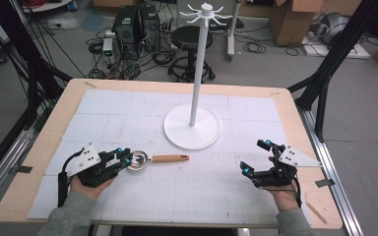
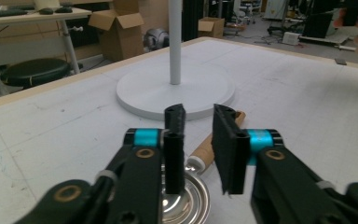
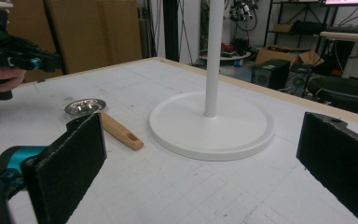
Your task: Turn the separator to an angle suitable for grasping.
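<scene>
A small steel ladle (image 1: 138, 160) with a wooden handle (image 1: 170, 158) lies on the white mat, left of centre. My left gripper (image 1: 126, 158) reaches over its bowl from the left. In the left gripper view the jaws (image 2: 198, 154) stand close together with a narrow gap; one dips over the bowl (image 2: 189, 205) and the other stands outside its rim, with the handle (image 2: 209, 145) running away between them. I see no pad pressing on the metal. My right gripper (image 1: 256, 157) rests at the right with its jaws wide apart and nothing between them (image 3: 200, 172).
A white hanging stand (image 1: 192, 129) with a round base and a tall pole topped by hooks rises at the middle of the table. In the right gripper view the ladle (image 3: 86, 107) lies left of that base (image 3: 186, 133). Floor clutter, a stool and boxes sit beyond the far edge.
</scene>
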### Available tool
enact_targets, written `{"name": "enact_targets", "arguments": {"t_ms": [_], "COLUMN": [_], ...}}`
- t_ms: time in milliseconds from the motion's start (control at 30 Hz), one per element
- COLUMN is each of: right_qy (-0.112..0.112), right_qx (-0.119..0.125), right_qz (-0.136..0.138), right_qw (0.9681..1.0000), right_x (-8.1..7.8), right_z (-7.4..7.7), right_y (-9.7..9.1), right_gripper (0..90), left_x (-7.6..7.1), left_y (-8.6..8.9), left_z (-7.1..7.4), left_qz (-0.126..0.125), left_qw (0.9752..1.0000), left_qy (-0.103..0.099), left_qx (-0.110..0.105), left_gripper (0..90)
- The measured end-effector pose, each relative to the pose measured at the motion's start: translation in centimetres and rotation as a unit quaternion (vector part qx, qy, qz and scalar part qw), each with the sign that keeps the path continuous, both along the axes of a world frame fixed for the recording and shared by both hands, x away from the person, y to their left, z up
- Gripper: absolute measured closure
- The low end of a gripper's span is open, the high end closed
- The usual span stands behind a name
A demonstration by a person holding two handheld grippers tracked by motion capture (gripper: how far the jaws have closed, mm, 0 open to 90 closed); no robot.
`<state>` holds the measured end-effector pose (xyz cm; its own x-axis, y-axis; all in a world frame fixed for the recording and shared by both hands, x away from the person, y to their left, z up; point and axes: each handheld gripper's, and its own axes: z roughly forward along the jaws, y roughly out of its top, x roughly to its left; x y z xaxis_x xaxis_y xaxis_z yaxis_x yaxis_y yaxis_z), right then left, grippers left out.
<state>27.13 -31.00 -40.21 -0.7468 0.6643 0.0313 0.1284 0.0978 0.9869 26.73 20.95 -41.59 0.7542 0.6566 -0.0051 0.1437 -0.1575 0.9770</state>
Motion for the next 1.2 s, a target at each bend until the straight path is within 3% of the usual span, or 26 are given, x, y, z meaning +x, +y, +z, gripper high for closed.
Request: {"name": "enact_targets", "arguments": {"t_ms": [33,300,333,400,467,633,733,1033,1167,1200], "right_qy": [0.0,0.001,0.001,-0.002,-0.002,-0.004,-0.002,-0.003,-0.001,-0.003], "right_qx": [0.0,-0.014,-0.027,-0.031,-0.031,-0.027,-0.026,-0.022,-0.017,-0.018], "right_qz": [0.0,0.002,0.003,0.005,0.008,0.009,0.008,0.01,0.016,0.018], "right_qw": [1.0,0.9999,0.9996,0.9995,0.9995,0.9996,0.9996,0.9997,0.9997,0.9997], "right_x": [0.0,-0.2,-0.2,-0.2,-0.3,-0.3,-0.3,-0.2,-0.3,-0.3], "right_z": [0.0,-0.1,-0.1,-0.2,-0.1,0.0,-0.1,0.0,0.0,0.1], "right_y": [0.1,0.3,0.5,0.7,0.9,0.9,0.8,0.8,0.9,1.0], "right_gripper": [0.5,0.5,0.5,0.5,0.5,0.5,0.5,0.5,0.5,0.5], "left_x": [0.0,0.8,0.9,1.2,1.7,2.3,2.8,3.7,4.3,4.7], "left_y": [-0.1,-0.7,-0.7,-0.8,-0.9,-1.1,-1.0,-2.3,-2.9,-3.1], "left_z": [0.0,0.1,0.1,0.0,0.0,0.0,-0.2,0.3,-0.2,-0.4], "left_qz": [0.001,-0.005,-0.004,-0.002,0.003,0.006,0.006,0.0,-0.001,-0.008], "left_qw": [1.0,0.9997,0.9997,0.9995,0.9991,0.9985,0.9973,0.9956,0.9937,0.9924], "left_qy": [-0.001,0.014,0.015,0.023,0.038,0.049,0.067,0.081,0.098,0.109], "left_qx": [0.004,0.017,0.019,0.021,0.02,0.024,0.029,0.046,0.055,0.056], "left_gripper": [89.3,89.8,89.8,89.8,89.8,89.8,89.8,89.8,89.8,89.8]}}
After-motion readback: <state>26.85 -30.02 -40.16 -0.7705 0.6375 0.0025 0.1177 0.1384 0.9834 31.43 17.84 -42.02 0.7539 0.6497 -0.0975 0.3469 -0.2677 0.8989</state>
